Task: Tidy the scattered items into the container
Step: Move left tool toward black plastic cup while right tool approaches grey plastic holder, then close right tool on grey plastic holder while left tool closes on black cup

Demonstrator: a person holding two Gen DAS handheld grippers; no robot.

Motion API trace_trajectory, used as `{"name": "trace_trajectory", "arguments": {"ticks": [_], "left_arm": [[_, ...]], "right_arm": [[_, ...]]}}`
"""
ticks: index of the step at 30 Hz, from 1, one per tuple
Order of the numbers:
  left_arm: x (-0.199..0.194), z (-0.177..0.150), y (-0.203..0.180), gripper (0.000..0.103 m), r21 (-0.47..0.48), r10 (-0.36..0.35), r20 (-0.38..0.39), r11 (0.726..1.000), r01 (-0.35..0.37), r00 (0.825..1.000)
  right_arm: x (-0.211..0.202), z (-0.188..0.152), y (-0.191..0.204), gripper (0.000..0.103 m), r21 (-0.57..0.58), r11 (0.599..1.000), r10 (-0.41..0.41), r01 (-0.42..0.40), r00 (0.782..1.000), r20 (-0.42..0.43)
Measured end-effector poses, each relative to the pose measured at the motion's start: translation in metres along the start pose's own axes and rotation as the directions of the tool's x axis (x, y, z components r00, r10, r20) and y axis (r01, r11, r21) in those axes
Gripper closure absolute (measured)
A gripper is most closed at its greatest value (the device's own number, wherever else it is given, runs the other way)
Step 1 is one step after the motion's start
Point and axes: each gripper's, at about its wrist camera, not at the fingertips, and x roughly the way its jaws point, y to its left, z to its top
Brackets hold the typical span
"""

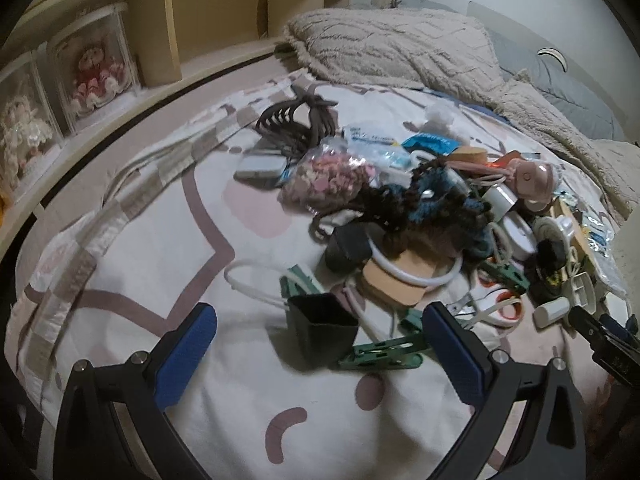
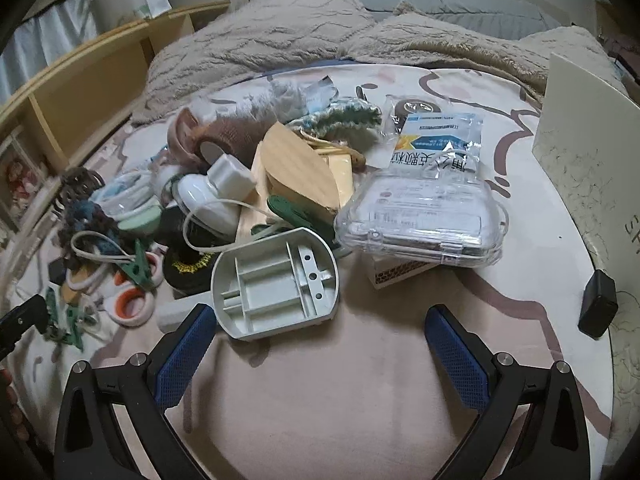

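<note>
A heap of small items lies on a patterned bedspread (image 1: 132, 240). In the left wrist view my left gripper (image 1: 320, 312) is open, its blue pads wide apart and touching nothing. A small black square pot (image 1: 322, 332) stands between them, with a green clothes peg (image 1: 380, 354) beside it. My right gripper (image 2: 320, 314) is open too. A grey ribbed plastic tray part (image 2: 276, 284) lies just ahead of its left finger (image 2: 184, 352). A white marbled box (image 2: 580, 152) stands at the right edge, its inside hidden.
The heap holds a brown hair claw (image 1: 296, 120), a bag of pink bits (image 1: 328, 178), dark braided yarn (image 1: 420, 200), orange-handled scissors (image 1: 504, 306), a clear plastic case (image 2: 420, 220) and a printed packet (image 2: 436, 144). A fluffy blanket (image 1: 400, 48) lies behind, with wooden shelves (image 1: 168, 24) to the left.
</note>
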Motion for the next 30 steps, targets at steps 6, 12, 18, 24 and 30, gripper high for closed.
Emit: {"name": "trace_trajectory", "arguments": {"ticks": [6, 12, 18, 24, 30], "left_arm": [[0.010, -0.003, 0.013, 0.000, -0.091, -0.056, -0.034, 0.994, 0.052, 0.998], [0.011, -0.006, 0.013, 0.000, -0.106, -0.051, -0.029, 0.993, 0.047, 0.998], [0.011, -0.008, 0.017, 0.000, -0.128, -0.058, -0.018, 0.990, 0.056, 0.998], [0.007, -0.008, 0.017, 0.012, -0.126, -0.053, 0.006, 0.991, 0.054, 0.999], [0.004, -0.008, 0.018, 0.048, -0.129, -0.069, 0.025, 0.989, 0.072, 0.997]], "right_arm": [[0.001, -0.003, 0.002, 0.006, -0.025, 1.000, 0.008, -0.008, 1.000, 0.004], [-0.003, -0.003, 0.014, 0.037, -0.081, 0.995, 0.063, -0.060, 0.998, 0.024], [-0.004, -0.004, 0.018, 0.041, -0.101, 0.993, 0.061, -0.057, 0.998, 0.034], [-0.007, -0.007, 0.017, 0.041, -0.090, 0.995, 0.052, -0.049, 0.998, 0.039], [-0.011, -0.012, 0.016, 0.042, -0.077, 0.996, 0.050, -0.047, 0.998, 0.035]]}}
